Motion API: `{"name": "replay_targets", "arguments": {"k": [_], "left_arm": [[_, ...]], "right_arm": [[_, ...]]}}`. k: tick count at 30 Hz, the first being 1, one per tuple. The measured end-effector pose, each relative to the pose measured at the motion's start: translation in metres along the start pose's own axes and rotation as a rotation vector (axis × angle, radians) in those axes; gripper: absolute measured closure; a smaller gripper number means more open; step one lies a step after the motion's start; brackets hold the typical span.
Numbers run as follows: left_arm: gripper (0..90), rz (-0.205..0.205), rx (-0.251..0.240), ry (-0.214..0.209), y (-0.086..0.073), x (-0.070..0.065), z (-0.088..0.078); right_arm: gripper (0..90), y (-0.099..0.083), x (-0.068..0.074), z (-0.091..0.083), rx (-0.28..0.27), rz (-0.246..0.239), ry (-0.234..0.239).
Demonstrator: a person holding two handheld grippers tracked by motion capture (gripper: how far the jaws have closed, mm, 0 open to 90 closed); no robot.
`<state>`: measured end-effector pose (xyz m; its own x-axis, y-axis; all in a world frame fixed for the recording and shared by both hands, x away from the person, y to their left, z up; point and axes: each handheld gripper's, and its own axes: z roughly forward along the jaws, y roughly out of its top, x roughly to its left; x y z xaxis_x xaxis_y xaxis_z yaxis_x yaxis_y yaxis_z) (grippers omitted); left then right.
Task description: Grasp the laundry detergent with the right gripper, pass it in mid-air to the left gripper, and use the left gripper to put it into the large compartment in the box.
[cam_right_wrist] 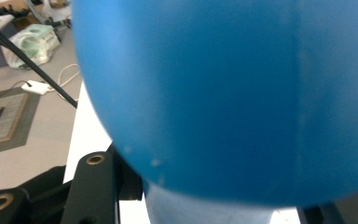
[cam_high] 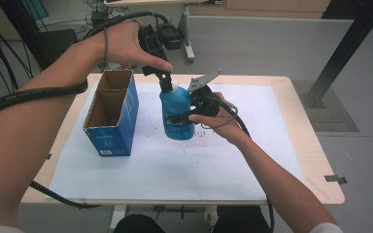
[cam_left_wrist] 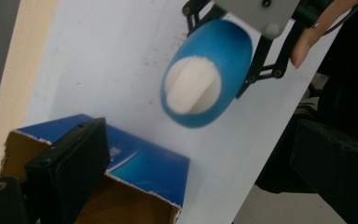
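Scene: a person works two hand-held grippers over a white sheet point(cam_high: 213, 170) spread on a wooden table point(cam_high: 298, 104).

Bottle: a blue bottle point(cam_high: 177, 114) with a white cap point(cam_left_wrist: 192, 85) stands upright near the middle of the sheet, just right of an open blue cardboard box point(cam_high: 112, 112).

Right gripper: the right gripper point(cam_high: 187, 115) comes in from the right and is clamped around the bottle's body, its jaws drawn in tight on both sides; the right gripper view looks straight onto the blue wall.

Left gripper: the left gripper point(cam_high: 166, 80) hangs over the bottle from the far left, pointing down at the cap. In its own view the jaws stand wide apart with nothing between them, and the cap lies ahead of them, out of contact.

Box: top flaps gone, inside bare brown card, standing at the left of the sheet, close to the bottle but apart from it.

Step in hand: by the look of it, one gripper steadies the bottle while the other lines up on the cap.

Risk: the bottle's rounded, smooth wall could slip or turn in the right grip if the left gripper pushes down off-centre. A cap caught only by its edge could skid out. A tipped bottle could knock the box.
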<state>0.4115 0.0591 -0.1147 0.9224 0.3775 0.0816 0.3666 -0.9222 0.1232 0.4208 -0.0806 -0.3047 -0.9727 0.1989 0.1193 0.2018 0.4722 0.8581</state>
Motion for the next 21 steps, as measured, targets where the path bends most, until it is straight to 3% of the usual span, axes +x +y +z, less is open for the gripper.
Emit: {"name": "replay_targets", "arguments": {"k": [6,15,21], "left_arm": [[5.1,0.057,0.037,-0.008,0.002,-0.007,0.013],[4.9,0.081,0.052,-0.027,0.002,-0.012,0.024],[4.9,0.120,0.074,-0.036,0.004,-0.017,0.032]], "right_arm": [[43.9,0.002,0.007,0.005,-0.037,-0.028,0.049],[43.9,0.003,0.013,0.009,-0.041,-0.059,0.073],[43.9,0.004,0.016,0.007,-0.058,-0.070,0.081]]}}
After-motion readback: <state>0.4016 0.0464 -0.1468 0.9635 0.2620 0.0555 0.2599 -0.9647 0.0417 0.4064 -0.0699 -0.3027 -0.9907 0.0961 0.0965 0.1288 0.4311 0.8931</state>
